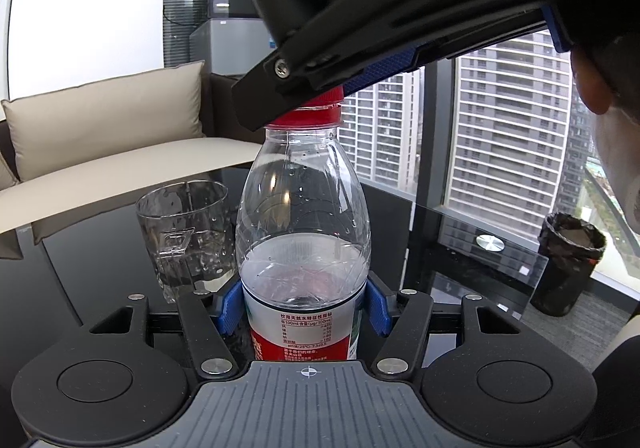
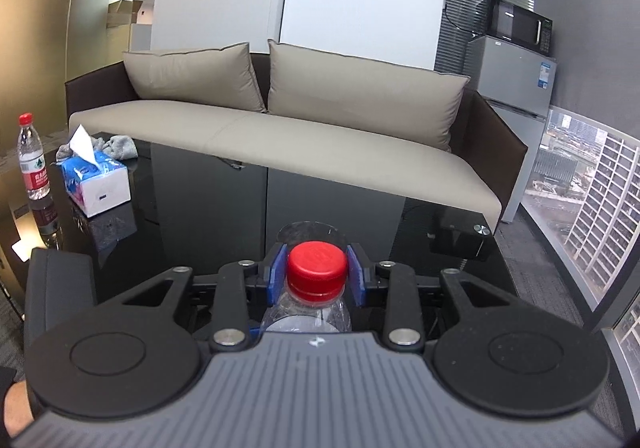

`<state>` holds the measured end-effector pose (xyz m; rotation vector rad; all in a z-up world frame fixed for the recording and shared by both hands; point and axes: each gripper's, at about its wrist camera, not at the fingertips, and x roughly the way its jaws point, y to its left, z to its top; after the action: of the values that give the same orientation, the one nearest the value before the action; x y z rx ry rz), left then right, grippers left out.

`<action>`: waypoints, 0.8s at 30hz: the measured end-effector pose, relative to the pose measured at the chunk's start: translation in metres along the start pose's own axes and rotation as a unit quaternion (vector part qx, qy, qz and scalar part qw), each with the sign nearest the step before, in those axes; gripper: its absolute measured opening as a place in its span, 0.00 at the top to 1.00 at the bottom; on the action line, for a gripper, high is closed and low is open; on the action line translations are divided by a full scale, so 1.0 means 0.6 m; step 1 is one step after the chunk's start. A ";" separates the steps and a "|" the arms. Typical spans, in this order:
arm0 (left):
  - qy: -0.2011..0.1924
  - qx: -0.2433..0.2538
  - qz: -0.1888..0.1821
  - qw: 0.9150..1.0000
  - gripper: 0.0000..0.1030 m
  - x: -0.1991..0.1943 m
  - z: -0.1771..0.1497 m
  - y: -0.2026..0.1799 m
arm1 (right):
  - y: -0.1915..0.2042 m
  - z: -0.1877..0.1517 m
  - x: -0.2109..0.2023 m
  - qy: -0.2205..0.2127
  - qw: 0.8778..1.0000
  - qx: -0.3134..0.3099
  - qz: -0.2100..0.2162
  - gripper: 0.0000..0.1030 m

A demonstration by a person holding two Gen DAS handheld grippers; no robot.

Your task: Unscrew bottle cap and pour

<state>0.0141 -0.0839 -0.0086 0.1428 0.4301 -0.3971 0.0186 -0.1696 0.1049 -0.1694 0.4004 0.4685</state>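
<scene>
Gripping the bottle [image 1: 301, 232] at its label, the left gripper [image 1: 304, 310] has its jaws closed on both sides of the body, the bottle standing upright on the dark glass bench [image 1: 100, 248], about half full. The right gripper [image 2: 316, 276] comes from above, jaws closed on the red cap [image 2: 317, 268], pads touching at 3 and 9 o'clock. Just beyond, at 10 o'clock in the left view, stands a glass [image 1: 186, 236]; farther off, a tissue box [image 2: 98, 183], second bottle [image 2: 34, 159] and sofa [image 2: 280, 135].
</scene>
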 end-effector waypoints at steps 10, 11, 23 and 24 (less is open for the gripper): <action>0.000 0.001 0.000 1.000 0.45 -0.001 0.000 0.002 | -0.010 0.000 0.002 -0.001 1.000 0.001 0.016 0.68; 0.000 0.000 0.000 1.000 0.45 -0.001 0.000 0.003 | -0.011 0.000 0.003 0.000 1.000 0.000 0.019 0.69; 0.000 -0.003 -0.001 1.000 0.45 0.001 0.000 0.004 | -0.032 0.002 0.010 0.003 0.998 -0.013 0.065 0.68; 0.000 -0.003 0.000 1.000 0.46 0.001 0.000 0.004 | -0.033 0.002 0.010 0.004 0.998 -0.014 0.068 0.68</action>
<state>0.0158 -0.0821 -0.0086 0.1366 0.4316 -0.3966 0.0334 -0.1844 0.1050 -0.1725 0.4139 0.6085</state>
